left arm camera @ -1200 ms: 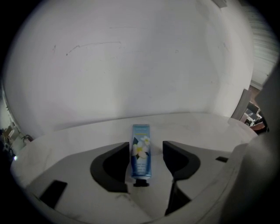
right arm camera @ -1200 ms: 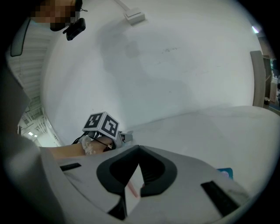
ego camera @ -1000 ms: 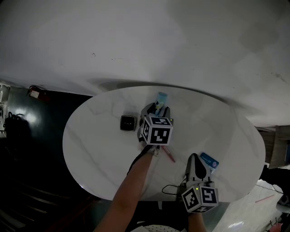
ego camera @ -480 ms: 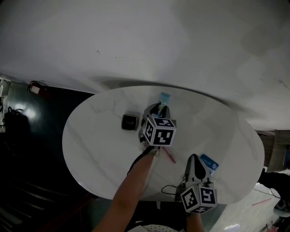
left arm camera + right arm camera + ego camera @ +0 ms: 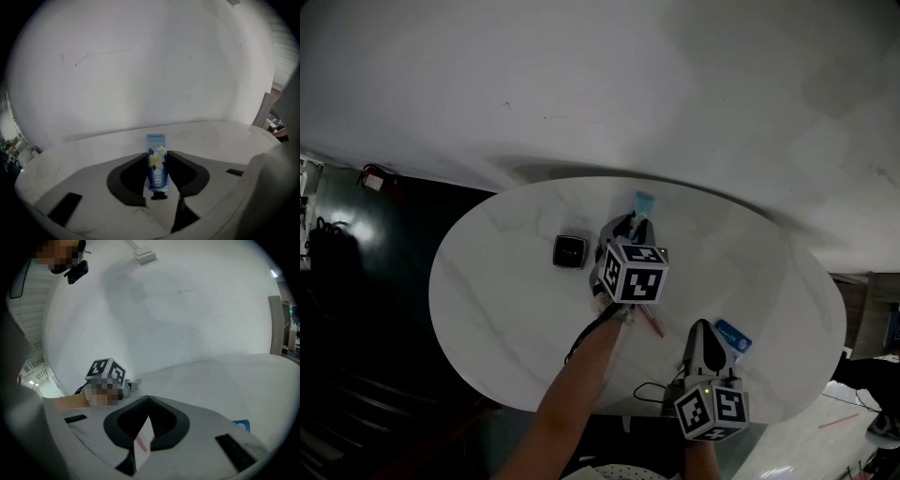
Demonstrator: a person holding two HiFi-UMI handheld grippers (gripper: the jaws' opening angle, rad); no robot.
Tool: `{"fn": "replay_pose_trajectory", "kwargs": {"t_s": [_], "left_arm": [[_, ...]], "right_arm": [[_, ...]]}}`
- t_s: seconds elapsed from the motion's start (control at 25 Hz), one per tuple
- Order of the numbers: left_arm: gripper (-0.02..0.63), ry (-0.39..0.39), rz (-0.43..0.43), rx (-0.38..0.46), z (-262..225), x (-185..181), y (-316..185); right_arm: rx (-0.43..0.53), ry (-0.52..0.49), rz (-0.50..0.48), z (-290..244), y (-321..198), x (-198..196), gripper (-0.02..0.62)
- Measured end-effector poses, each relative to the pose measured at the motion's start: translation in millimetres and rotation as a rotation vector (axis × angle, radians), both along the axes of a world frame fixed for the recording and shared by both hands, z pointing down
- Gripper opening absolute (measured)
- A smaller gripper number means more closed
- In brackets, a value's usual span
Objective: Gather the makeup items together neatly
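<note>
- Your left gripper (image 5: 157, 154) is clamped on the blue tube (image 5: 157, 171). Its jaws have just been closing, and both pads now press the tube's sides, so they stand only as far apart as the tube is wide.
- The tube runs along the line of the jaws. Its black cap is toward your hand, and its flat crimped end (the end beyond the white flower print) sticks out past the tips toward the far rim of the surface (image 5: 497, 309).
- You cannot tell from any view whether the tube rests on the surface or hangs just above it.
- A black square case (image 5: 569, 251) lies flat just to the left of that gripper, apart from the tube.
- A pink pencil (image 5: 650, 321) lies on the surface just beside your left forearm (image 5: 581, 375), between the two grippers.
- Your right gripper (image 5: 149, 399) is fully closed, tip against tip, with nothing held. Its own view shows the pencil on the surface through the gap behind the tips, not gripped.
- That gripper sits at the near rim, well apart from the left one and to its right.
- A small blue packet (image 5: 733, 335) lies just beside the right gripper, on its right.
- A thin black cable (image 5: 649, 388) loops at the near rim, on that gripper's left.
- The surface is a white oval with faint grey veins, and a plain white wall (image 5: 675, 94) rises behind its far rim.
</note>
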State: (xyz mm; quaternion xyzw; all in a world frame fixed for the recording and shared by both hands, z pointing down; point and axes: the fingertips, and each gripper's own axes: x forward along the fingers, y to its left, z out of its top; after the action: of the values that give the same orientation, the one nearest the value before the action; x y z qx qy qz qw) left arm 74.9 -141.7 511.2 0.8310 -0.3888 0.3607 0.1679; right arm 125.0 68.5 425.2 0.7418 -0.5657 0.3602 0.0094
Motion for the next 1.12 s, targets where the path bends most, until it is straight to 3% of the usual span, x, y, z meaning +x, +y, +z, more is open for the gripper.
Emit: {"fn": "replay_pose_trajectory", "kwargs": {"t_s": [0.52,1.12], "left_arm": [[0.160,0.052,-0.086,0.017,-25.6,-29.7,17.5],[0.161,0.065,-0.144,-0.015,-21.3,-59.8,55.7]], "right_arm": [[0.024,0.003,-0.041,-9.0,-0.1,-16.6,0.006],[0.037,0.004,-0.087,-12.3,4.3,-42.7,0.006]]}}
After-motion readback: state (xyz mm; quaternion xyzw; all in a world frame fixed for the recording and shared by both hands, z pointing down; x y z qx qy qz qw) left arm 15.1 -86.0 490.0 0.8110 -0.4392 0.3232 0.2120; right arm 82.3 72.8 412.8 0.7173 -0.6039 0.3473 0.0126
